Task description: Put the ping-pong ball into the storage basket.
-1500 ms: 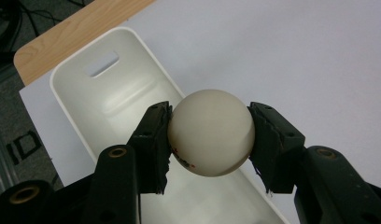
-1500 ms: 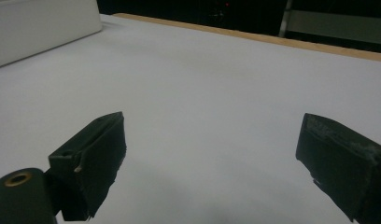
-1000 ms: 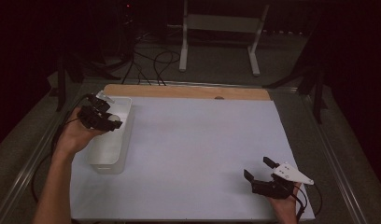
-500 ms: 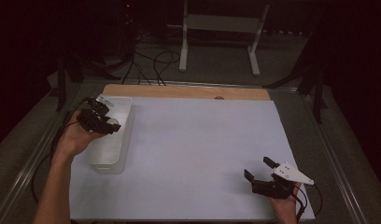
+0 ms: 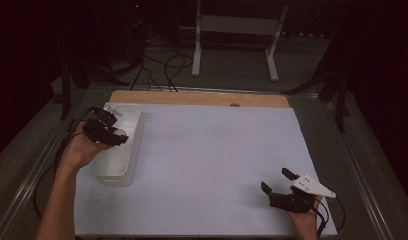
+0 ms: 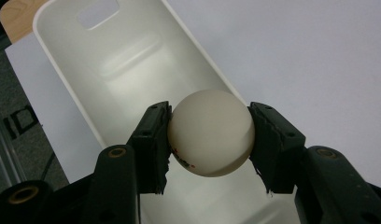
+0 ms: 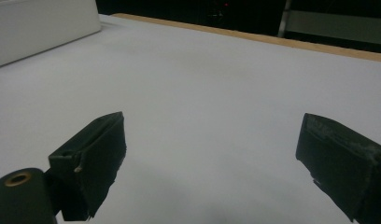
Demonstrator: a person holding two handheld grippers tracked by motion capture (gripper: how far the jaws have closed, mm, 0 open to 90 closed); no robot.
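A white ball (image 6: 211, 133) with small red and black print sits pinched between the two black pads of my left gripper (image 6: 209, 112), which is shut on it. In the high view that gripper (image 5: 117, 136) hangs over the left side of an open white bin (image 5: 128, 167) at the table's left. The left gripper view looks down into the bin's empty inside (image 6: 109, 70) just beyond the ball. My right gripper (image 5: 276, 180) rests near the table's front right corner, open, with nothing between its fingers (image 7: 95, 149).
A white sheet (image 5: 217, 150) covers the table, with a strip of bare wood (image 5: 202, 98) along the far edge. The bin's side wall (image 7: 39, 28) shows far off in the right gripper view. Cables and a metal stand (image 5: 232, 30) lie on the dark floor beyond.
My left gripper has drifted slightly toward the near side over the bin, still holding the ball. The right gripper has stayed put.
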